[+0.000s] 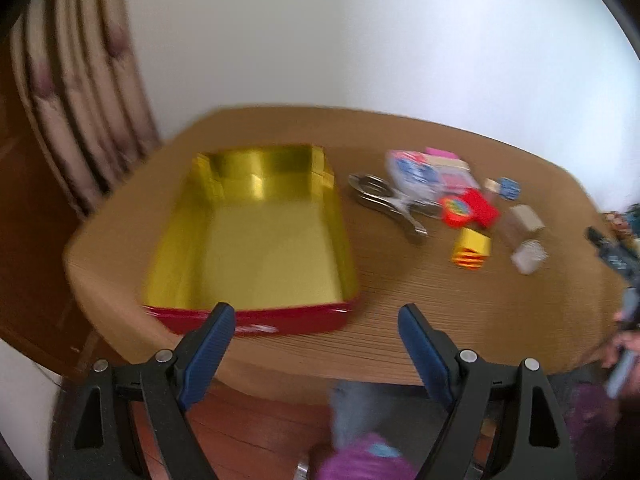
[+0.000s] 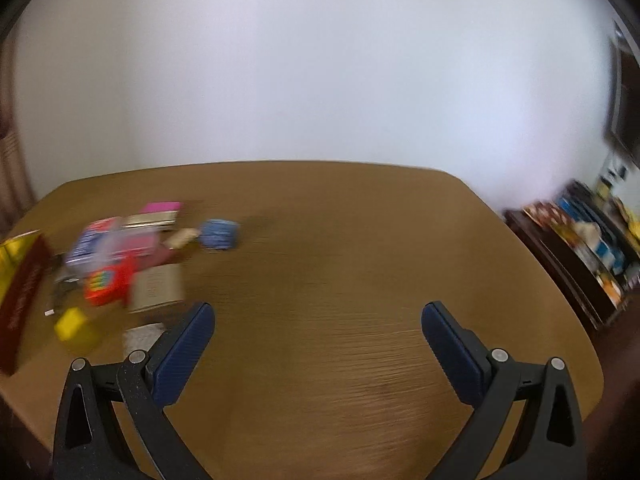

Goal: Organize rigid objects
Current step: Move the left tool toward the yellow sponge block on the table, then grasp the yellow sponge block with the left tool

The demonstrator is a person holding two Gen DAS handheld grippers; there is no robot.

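An open red tin (image 1: pixel 248 236) with a gold inside stands empty on the wooden table (image 1: pixel 400 288); its red side shows at the left edge of the right wrist view (image 2: pixel 20 300). Right of it lies a blurred cluster: metal pliers (image 1: pixel 384 204), a clear packet (image 1: pixel 420 176), a red box (image 1: pixel 468 208), a yellow block (image 1: pixel 472 252), a white block (image 1: pixel 528 256). The red box (image 2: pixel 108 280), yellow block (image 2: pixel 72 326) and a blue block (image 2: pixel 220 234) show in the right wrist view. My left gripper (image 1: pixel 316 316) is open and empty at the tin's near side. My right gripper (image 2: pixel 316 316) is open and empty over bare table.
A curtain (image 1: pixel 80 92) hangs left of the table and a white wall stands behind it. A dark low shelf (image 2: pixel 580 248) with colourful items stands to the right. Wooden floor (image 1: pixel 260 432) and the person's legs show below the table's near edge.
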